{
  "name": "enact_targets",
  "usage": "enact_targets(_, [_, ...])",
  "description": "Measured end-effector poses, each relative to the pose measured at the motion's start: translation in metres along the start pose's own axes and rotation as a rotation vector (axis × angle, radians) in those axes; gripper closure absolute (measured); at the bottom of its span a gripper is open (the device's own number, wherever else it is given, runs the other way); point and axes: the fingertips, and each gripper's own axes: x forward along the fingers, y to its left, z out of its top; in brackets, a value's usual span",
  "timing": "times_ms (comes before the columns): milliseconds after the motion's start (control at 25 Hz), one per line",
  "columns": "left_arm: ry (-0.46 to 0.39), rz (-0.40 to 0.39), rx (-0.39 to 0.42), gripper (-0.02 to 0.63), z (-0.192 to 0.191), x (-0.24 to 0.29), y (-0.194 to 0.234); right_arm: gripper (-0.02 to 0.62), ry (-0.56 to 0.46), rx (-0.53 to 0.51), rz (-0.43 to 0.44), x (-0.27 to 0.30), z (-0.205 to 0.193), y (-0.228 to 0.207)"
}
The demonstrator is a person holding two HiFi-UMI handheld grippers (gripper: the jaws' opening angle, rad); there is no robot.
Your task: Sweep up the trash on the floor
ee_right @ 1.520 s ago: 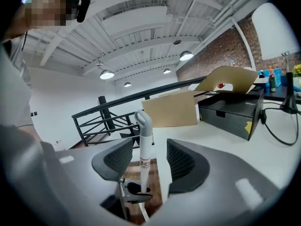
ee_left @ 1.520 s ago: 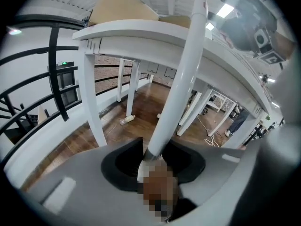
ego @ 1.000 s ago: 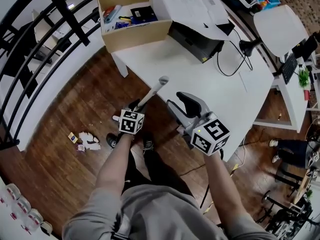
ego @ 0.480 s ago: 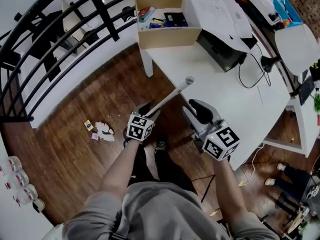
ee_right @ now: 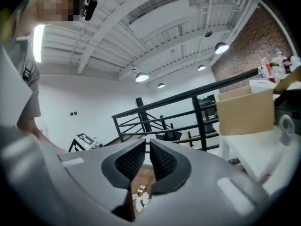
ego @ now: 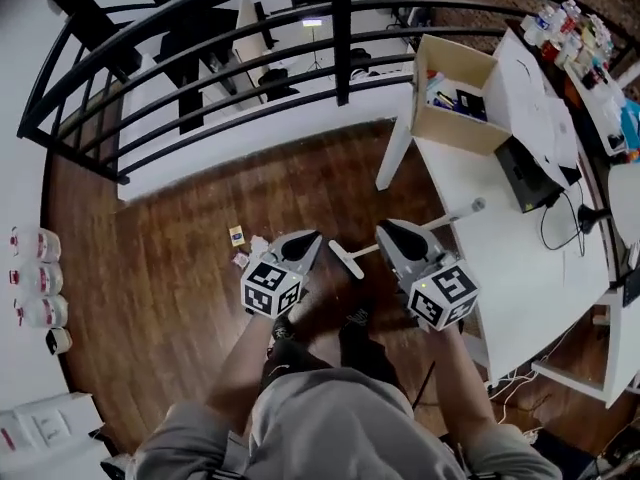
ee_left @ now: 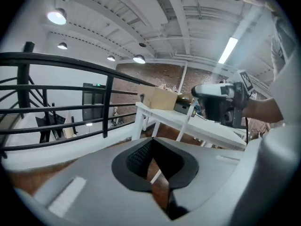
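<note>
Clearly the trash (ego: 251, 251) lies on the floor just off the outer side of the empty, freshly clenched left tongs (ego: 310, 239), farther from the right tongs (ego: 387, 230), which are just closing to an empty slit; the white stick (ego: 420, 230) slants between them.

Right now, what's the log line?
left claw: just closed, empty | right claw: just closing, slightly apart, empty | trash: on floor | white handle: unheld
</note>
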Motion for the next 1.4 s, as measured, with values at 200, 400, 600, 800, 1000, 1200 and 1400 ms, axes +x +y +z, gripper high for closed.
enact_targets(200, [-0.104, 0.064, -0.022, 0.600, 0.025, -0.112, 0.046, 0.595, 0.025, -0.094, 0.075, 0.069, 0.014, 0.100])
enact_targets(400, [-0.184, 0.120, -0.044, 0.600, 0.038, -0.220, 0.084, 0.595, 0.060, -0.192, 0.130, 0.127, 0.012, 0.198])
enact_targets(600, [-0.236, 0.162, -0.023, 0.601, 0.049, -0.312, 0.118, 0.595, 0.049, -0.280, 0.217, 0.167, 0.018, 0.293])
enact_targets(800, [-0.271, 0.208, 0.001, 0.600, 0.060, -0.368, 0.138, 0.595, 0.015, -0.316, 0.311, 0.188, 0.033, 0.355])
enact_targets(1000, [-0.321, 0.252, -0.018, 0.600, 0.069, -0.393, 0.148, 0.595, 0.025, -0.346, 0.361, 0.200, 0.039, 0.384])
enact_targets(1200, [-0.342, 0.257, -0.009, 0.600, 0.076, -0.404, 0.144, 0.595, 0.009, -0.334, 0.373, 0.209, 0.049, 0.395])
enact_targets(1400, [-0.325, 0.259, -0.010, 0.601, 0.071, -0.404, 0.143, 0.595, -0.005, -0.303, 0.364, 0.210, 0.049, 0.397])
